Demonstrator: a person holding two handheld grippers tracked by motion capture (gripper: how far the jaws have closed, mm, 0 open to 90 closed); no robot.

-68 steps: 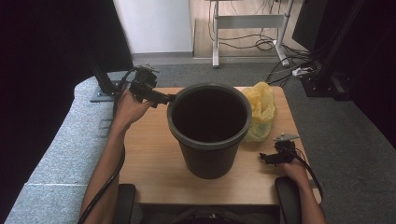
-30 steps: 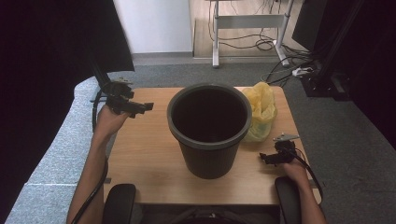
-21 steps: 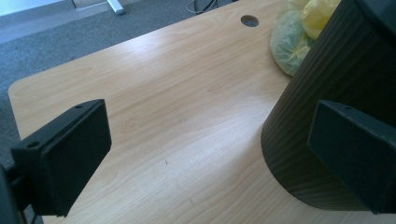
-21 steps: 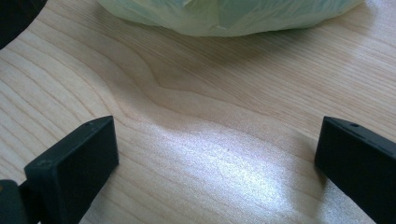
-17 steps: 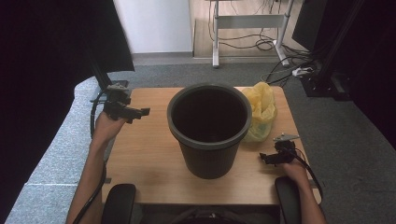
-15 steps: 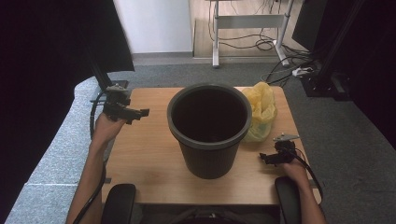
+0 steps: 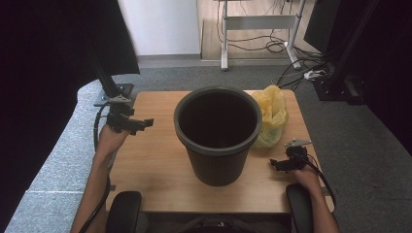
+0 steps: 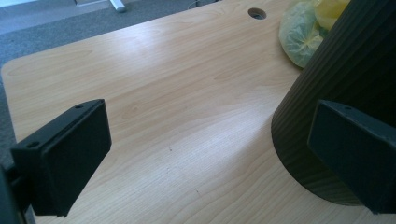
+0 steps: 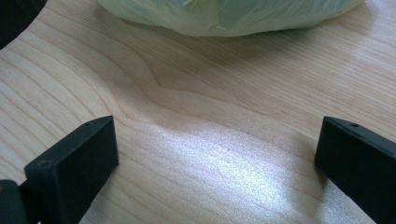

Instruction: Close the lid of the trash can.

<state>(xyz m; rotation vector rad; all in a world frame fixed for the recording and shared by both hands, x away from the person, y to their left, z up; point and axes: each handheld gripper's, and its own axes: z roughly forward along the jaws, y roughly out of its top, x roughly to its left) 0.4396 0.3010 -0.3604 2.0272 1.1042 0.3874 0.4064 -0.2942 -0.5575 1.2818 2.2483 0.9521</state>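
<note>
Bucket (image 7: 217, 133), black and ribbed, stood upright at the table's (image 7: 155, 170) middle, with a yellow bag (image 7: 270, 115) touching its right side. Left gripper (image 7: 138, 124), which had been at the rim 2.3 s earlier, had drawn back to the left edge, jaws spread apart and empty. Right gripper (image 7: 278, 165) stayed low near the bag, jaws wide apart.

Each black hand-held gripper (image 7: 145, 123) carries flat rectangular jaws, a grey triangular plate and a black cable.
</note>
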